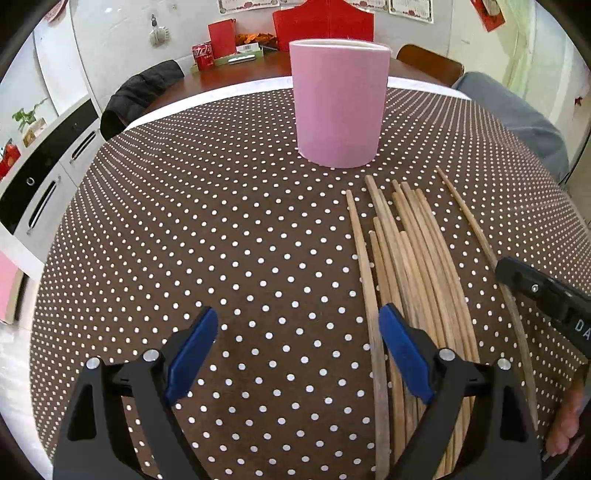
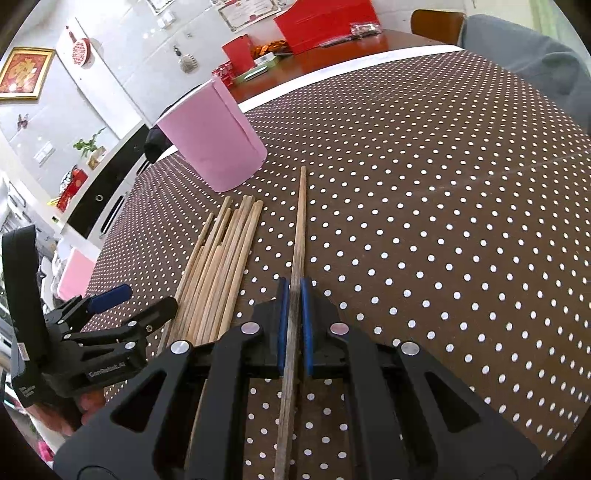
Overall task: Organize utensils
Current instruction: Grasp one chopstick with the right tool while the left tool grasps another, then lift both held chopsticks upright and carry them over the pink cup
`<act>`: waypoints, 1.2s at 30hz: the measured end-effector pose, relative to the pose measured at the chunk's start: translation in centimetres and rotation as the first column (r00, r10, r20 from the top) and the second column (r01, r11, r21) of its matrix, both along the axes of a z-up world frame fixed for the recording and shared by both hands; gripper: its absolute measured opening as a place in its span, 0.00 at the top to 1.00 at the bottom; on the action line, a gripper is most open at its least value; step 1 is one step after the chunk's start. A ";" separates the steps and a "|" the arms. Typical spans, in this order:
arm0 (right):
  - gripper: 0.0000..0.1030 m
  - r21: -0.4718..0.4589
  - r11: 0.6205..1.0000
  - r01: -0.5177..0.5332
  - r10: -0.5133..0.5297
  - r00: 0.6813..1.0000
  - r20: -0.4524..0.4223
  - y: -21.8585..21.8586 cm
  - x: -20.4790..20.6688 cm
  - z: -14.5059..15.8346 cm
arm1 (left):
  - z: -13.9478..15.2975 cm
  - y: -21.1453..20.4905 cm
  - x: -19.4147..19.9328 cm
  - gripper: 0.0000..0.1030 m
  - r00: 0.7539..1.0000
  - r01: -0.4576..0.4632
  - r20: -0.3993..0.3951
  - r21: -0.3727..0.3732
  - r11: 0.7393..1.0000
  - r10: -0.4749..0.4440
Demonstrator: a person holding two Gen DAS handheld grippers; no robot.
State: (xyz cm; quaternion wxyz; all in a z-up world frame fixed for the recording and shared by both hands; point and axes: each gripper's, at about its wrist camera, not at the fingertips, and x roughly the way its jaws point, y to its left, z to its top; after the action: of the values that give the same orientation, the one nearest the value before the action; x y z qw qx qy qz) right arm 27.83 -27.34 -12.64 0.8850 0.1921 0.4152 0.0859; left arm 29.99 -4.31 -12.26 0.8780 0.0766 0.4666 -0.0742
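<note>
A pink cylindrical holder stands upright on the brown dotted tablecloth. In front of it several wooden chopsticks lie side by side. My left gripper is open, with nothing held. Its right finger is over the left side of the pile. My right gripper is shut on a single chopstick that lies apart on the right of the pile and points toward the holder. In the left wrist view only part of the right gripper's finger shows at the right edge.
Beyond the cloth, a wooden tabletop holds red boxes, a cola can and a green tray. A black jacket hangs over a chair at the left and a grey-covered seat is at the right. White cabinets stand at the left.
</note>
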 end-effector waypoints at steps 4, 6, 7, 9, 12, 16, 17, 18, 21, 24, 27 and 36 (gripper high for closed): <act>0.94 -0.057 0.998 0.027 -0.028 1.000 -0.001 1.2 0.0 0.4 | -0.2 0.7 0.2 0.15 0.999 -0.026 -0.030 -0.034 0.999 0.025; 0.94 -0.078 0.996 0.039 -0.039 0.999 -0.001 1.8 0.0 0.5 | -0.3 1.5 0.5 0.15 0.996 -0.064 -0.066 -0.077 0.995 0.059; 0.94 -0.087 0.995 0.044 -0.044 0.999 -0.002 2.0 0.1 0.6 | -0.3 1.5 0.6 0.15 0.996 -0.068 -0.065 -0.075 0.995 0.063; 0.94 -0.121 0.991 0.049 -0.050 0.999 -0.003 2.6 0.2 0.8 | -0.3 1.4 0.6 0.15 0.995 -0.074 -0.066 -0.066 0.995 0.070; 0.94 -0.179 0.983 0.050 -0.052 0.999 -0.004 3.5 0.4 1.0 | -0.5 0.1 0.7 0.15 0.997 -0.063 -0.053 -0.002 0.998 0.062; 0.94 -0.193 0.980 0.052 -0.053 0.999 -0.004 3.8 0.6 1.0 | -0.2 0.4 0.9 0.30 0.998 -0.056 -0.024 -0.038 0.998 0.055; 0.94 -0.188 0.981 0.053 -0.055 0.998 -0.004 3.7 0.7 1.0 | 0.0 0.5 0.6 0.45 0.999 -0.044 0.005 -0.042 0.998 0.044; 0.94 -0.184 0.982 0.051 -0.052 0.999 -0.003 3.8 0.7 1.0 | 0.3 0.9 0.4 0.91 0.999 -0.017 0.026 -0.045 0.999 0.018; 0.94 -0.172 0.984 0.041 -0.042 0.999 -0.001 3.6 0.7 1.0 | 0.5 1.2 0.1 0.95 0.999 0.034 0.040 -0.082 0.996 -0.031; 0.94 -0.152 0.987 0.050 -0.050 0.999 0.001 3.5 0.7 1.0 | 0.6 2.6 -0.1 0.95 0.999 0.035 0.035 -0.168 0.985 -0.029; 0.94 -0.140 0.988 0.060 -0.058 0.998 0.019 3.2 0.3 1.5 | 1.2 3.4 -0.3 0.95 0.997 0.036 0.069 -0.225 0.974 -0.021; 0.94 -0.137 0.990 0.043 -0.007 0.968 0.252 4.2 -3.1 7.7 | 6.5 3.1 -2.8 0.95 0.952 0.105 0.304 -0.279 0.954 -0.016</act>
State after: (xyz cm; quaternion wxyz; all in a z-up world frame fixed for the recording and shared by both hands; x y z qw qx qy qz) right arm 24.70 -23.17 -4.95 0.9428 0.1216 0.3026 0.0685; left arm 27.20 -1.17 -5.78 0.9373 -0.0292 0.3099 -0.1570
